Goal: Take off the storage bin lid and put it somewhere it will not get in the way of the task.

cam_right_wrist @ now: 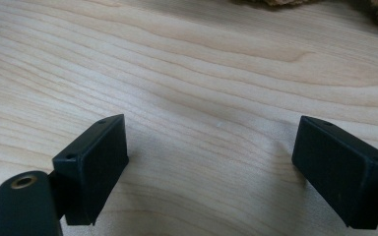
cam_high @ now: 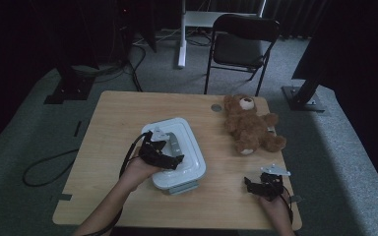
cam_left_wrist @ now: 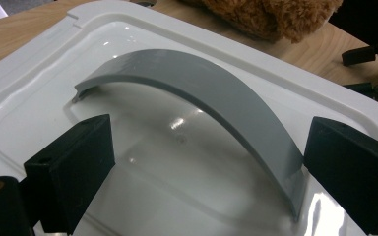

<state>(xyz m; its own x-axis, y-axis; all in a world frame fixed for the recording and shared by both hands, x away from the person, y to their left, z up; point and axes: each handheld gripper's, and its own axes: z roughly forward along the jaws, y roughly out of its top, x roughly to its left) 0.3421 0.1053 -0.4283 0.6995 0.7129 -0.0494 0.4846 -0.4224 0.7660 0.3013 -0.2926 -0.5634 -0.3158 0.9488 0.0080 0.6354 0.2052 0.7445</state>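
Observation:
A white lidded box (cam_high: 189, 147) stands in the middle of the wooden table (cam_high: 113, 128). Its lid (cam_left_wrist: 128, 34) carries an arched grey handle (cam_left_wrist: 202, 93). My left gripper (cam_high: 172, 160) hovers low over the lid, open, with one jaw on each side of the handle (cam_high: 176, 142). In the left gripper view my left gripper (cam_left_wrist: 211, 147) has its right jaw close to the handle's near end, and neither pad presses on it. My right gripper (cam_high: 252, 184) rests near the table's front right, open. In the right gripper view bare wood lies between the jaws of my right gripper (cam_right_wrist: 211, 147).
A brown teddy bear (cam_high: 250, 125) lies on its back at the table's far right, just beyond the box (cam_left_wrist: 275, 14). A small grey disc (cam_high: 216, 107) sits near the far edge. A dark folding chair (cam_high: 241, 44) stands behind the table.

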